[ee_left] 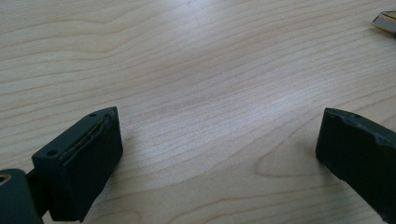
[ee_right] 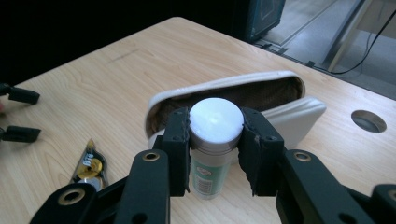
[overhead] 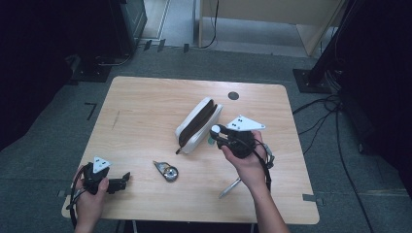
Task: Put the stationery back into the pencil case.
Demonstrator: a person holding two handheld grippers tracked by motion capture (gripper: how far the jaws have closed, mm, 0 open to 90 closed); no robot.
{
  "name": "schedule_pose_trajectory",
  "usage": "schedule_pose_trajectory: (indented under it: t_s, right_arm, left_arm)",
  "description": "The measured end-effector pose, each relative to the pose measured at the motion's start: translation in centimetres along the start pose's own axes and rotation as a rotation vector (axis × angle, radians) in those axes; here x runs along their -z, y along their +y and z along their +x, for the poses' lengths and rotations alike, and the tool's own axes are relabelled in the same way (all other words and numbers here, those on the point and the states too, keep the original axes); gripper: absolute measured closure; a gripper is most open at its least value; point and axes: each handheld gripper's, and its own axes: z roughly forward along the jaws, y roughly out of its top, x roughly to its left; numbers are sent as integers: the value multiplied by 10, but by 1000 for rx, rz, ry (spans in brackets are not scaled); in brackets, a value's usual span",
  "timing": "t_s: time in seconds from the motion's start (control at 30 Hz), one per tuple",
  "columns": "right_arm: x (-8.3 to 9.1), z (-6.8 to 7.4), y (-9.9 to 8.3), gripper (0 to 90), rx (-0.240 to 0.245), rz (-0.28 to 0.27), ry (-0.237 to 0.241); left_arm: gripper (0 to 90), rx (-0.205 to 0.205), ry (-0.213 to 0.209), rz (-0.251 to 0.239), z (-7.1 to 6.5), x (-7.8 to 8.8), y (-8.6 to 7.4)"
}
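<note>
A: What does the right gripper (ee_right: pixel 215 154) have?

B: Its jaws squeeze a little bottle (ee_right: pixel 212 154) with a white cap, lifted above the table (overhead: pixel 145 97), just beside the open white pouch (overhead: pixel 198 124) near the middle.

A: And the left gripper (overhead: pixel 122 180)?

B: Wide open, holding nothing, low by the near left corner; bare wood lies in front of it; a small metal tool (overhead: pixel 166 171) sits near the front edge.
</note>
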Motion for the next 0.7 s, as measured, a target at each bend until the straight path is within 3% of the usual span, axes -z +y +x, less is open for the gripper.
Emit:
schedule_pose_trajectory:
  t_s: [0.7]
  right_arm:
    - [-20, 8, 33, 654, 5, -43, 39]
  left_arm:
    - [7, -7, -4, 1, 0, 0, 0]
